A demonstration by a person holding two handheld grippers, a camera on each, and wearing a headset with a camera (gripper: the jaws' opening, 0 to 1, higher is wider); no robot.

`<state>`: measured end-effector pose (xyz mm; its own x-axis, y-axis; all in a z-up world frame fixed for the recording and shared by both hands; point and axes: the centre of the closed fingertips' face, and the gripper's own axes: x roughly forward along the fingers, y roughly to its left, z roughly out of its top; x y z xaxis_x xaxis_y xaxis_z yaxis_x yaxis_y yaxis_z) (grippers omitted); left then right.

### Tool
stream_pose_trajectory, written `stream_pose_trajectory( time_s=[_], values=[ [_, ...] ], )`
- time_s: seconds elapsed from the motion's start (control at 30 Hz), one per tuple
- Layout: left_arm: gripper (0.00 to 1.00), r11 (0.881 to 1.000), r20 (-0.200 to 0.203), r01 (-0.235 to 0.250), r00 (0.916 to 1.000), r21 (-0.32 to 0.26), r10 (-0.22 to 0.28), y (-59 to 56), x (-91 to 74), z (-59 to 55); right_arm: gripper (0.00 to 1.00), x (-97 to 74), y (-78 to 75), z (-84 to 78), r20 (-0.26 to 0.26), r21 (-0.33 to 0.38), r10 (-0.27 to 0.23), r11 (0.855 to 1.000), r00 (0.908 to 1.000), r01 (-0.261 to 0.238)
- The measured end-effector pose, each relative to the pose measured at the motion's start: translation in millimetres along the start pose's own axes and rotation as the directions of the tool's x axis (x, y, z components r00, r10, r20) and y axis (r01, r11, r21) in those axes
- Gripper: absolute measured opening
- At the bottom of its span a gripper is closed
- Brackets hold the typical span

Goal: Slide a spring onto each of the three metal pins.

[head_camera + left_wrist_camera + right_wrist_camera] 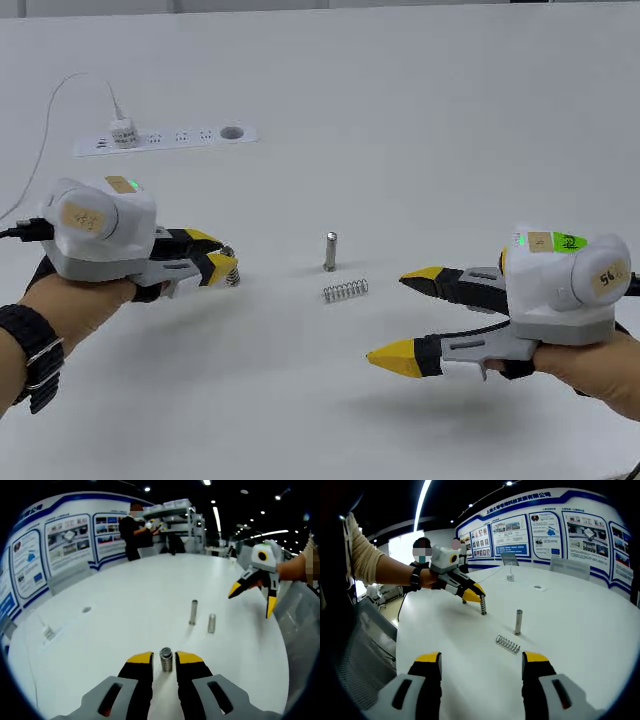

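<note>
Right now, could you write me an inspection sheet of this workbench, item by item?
Surface: white table.
Job's things: one upright bare pin; a loose spring lying beside it; a sprung pin already wearing its spring.
Clutter: power strip at the far left.
Grippers: left gripper with its jaws close on either side of the sprung pin, contact unclear; right gripper open, holding nothing.
Cables: white cable from the power strip; black cable at the left gripper.
Surroundings: display boards; people standing beyond the table.
</note>
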<state>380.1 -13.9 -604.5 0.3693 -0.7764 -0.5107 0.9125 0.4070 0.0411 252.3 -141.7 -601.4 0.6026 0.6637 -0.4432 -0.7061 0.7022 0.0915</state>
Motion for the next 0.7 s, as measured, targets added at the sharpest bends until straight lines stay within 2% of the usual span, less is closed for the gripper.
stream_pose_trajectory(
  time_s=[0.7],
  values=[
    [0.23,1.0,0.045,-0.014,0.9989,-0.016,0.014,-9.7,-25.0,5.4,0.66,3.1,2.1,2.1,0.0,-0.009,0.012,1.0,0.9999,-0.012]
  ],
)
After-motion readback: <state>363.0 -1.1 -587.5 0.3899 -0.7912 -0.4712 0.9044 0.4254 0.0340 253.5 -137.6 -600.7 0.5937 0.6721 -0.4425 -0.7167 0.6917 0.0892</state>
